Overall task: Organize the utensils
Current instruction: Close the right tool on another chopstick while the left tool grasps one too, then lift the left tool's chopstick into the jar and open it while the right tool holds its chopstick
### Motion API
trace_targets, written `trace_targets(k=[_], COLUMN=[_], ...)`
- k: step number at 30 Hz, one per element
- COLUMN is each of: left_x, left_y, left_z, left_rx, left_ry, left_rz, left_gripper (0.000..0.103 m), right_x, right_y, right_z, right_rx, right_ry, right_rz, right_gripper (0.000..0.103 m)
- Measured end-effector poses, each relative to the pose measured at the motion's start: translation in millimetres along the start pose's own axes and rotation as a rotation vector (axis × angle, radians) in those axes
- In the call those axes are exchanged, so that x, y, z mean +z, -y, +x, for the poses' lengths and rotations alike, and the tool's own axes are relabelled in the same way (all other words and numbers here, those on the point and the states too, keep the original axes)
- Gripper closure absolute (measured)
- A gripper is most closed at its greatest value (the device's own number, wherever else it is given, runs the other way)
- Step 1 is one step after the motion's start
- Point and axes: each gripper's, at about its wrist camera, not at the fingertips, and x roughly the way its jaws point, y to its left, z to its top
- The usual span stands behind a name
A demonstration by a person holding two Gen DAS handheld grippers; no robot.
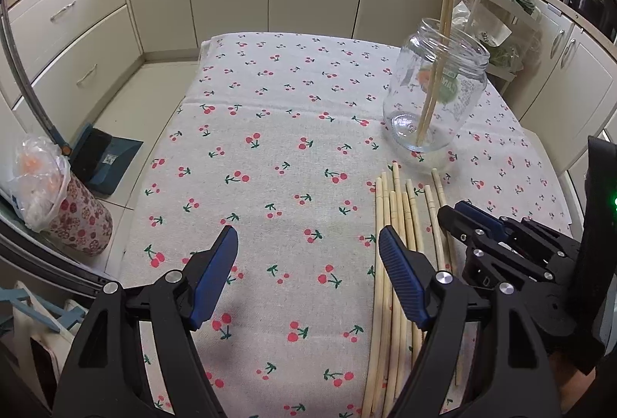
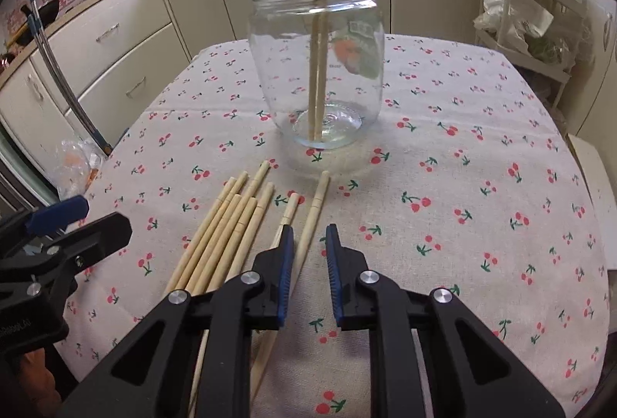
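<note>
- Two chopsticks stand in the glass jar (image 2: 316,71), the goal, far on the table (image 2: 482,186).
- Right tongs (image 2: 308,260), narrowly parted, straddle the rightmost loose chopstick (image 2: 312,221), unpinched.
- Left tongs (image 1: 306,279) hang spread, empty, left of the loose chopsticks (image 1: 401,221).

The near ends of the loose chopsticks (image 2: 231,244) hide under the black jaws; the jar label (image 2: 356,49) is too blurry to read.
</note>
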Motion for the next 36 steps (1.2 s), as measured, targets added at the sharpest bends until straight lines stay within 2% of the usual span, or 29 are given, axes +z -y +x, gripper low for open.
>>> trace_targets(k=[4,12,19,26,31,33,36], left_x=[5,11,9,14,16,16,15], left_y=[9,24,27,31,32,33,32], left_z=[12,40,52,56,57,56,55], left_rx=[0.007,0.029,0.067,0.074,0.038,0.026,0.014], left_ry=[-0.004,-0.037,-0.063,-0.069,-0.079,-0.081,-0.094], left_rz=[0.030,0.091,0.120,0.133,0.146,0.157,0.164], left_gripper=[0.031,0.031,0.031,0.032,0.044,0.056,0.059], right_x=[1,-11,-12,-4,-2,-2,-2], right_y=[4,21,27,26,22,21,22], right_z=[-2,-15,-16,-9,-8,-9,-10], right_rx=[0.006,0.033,0.067,0.049,0.032,0.034,0.028], right_ry=[-0.023,-0.070,-0.073,-0.062,-0.069,-0.079,-0.102], right_rz=[-0.050,-0.104,-0.051,-0.026,-0.071,-0.087,-0.087], right_gripper=[0.093,0.093,0.093,0.092,0.093,0.094,0.094])
